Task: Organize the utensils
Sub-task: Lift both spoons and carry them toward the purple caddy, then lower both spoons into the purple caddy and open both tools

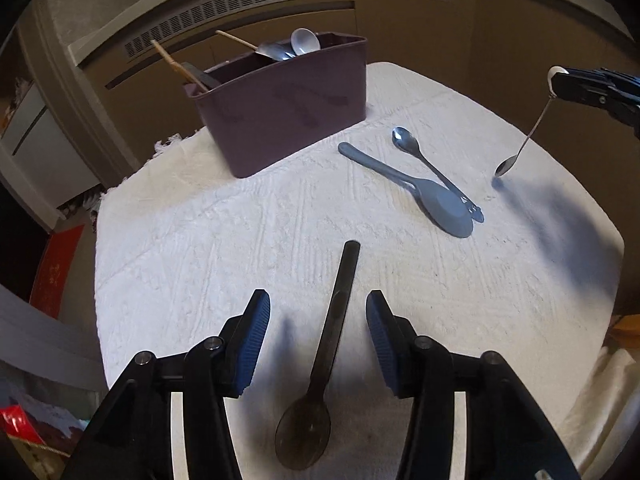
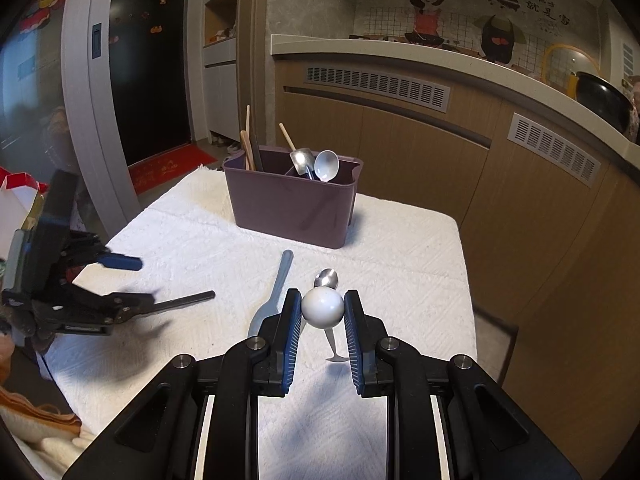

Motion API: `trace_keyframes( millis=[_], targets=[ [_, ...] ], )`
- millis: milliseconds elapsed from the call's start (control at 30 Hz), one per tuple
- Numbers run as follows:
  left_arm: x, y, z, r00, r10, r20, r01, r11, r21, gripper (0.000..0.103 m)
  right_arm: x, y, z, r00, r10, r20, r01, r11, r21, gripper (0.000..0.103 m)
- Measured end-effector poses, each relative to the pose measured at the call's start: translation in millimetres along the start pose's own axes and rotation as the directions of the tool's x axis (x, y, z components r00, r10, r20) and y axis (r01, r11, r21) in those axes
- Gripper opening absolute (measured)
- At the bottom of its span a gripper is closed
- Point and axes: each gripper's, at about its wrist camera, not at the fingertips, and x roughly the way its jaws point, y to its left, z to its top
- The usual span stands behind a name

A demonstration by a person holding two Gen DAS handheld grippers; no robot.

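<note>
On the white cloth [image 1: 240, 240], your left gripper [image 1: 318, 312] stands wide over the dark spoon [image 1: 332, 340], so lower and close on its handle, while your right gripper [image 2: 322, 312] pinches the ball-ended spoon [image 1: 524, 144], which goes into the purple caddy [image 2: 292, 204].

1. You can see dark Chinese characters on the wall mural [image 2: 472, 4] above the counter [image 2: 400, 54], to the right of the two cartoon figures; the largest looks like 家 [image 2: 564, 20], the rest are too small to read surely.
2. You will find gold markings on the red doormat [image 2: 168, 168], left of the counter, too blurred to read.
3. Nothing else carries legible text.
</note>
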Motion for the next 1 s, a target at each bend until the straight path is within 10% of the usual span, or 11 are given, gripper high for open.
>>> trace_keyframes(
  millis=[233, 400, 767, 1000],
  targets=[
    [53.9, -23.7, 34.0, 0.987, -0.031, -0.159, 0.055, 0.987, 0.149, 0.026, 6.2, -3.6, -0.3, 1.0, -0.008, -0.013, 0.008, 1.0, 0.002, 0.022],
    [61.5, -17.1, 35.5, 0.979, -0.077, -0.191, 0.093, 0.993, 0.078, 0.025, 4.9, -13.7, -0.4, 1.0, -0.016, -0.01, 0.016, 1.0, 0.022, 0.022],
    [10.9, -15.7, 11.6, 0.997, -0.071, 0.026, 0.074, 0.992, -0.101, 0.01, -4.8, -14.2, 6.4, 1.0, 0.007, 0.016, -0.008, 0.999, 0.051, 0.022],
    [-53.6, -0.4, 25.1, 0.976, 0.039, 0.215, -0.002, 0.986, -0.168, 0.01, -17.9, -2.2, 19.7, 0.998, 0.02, 0.062, -0.021, 1.0, 0.021, 0.022]
  ],
)
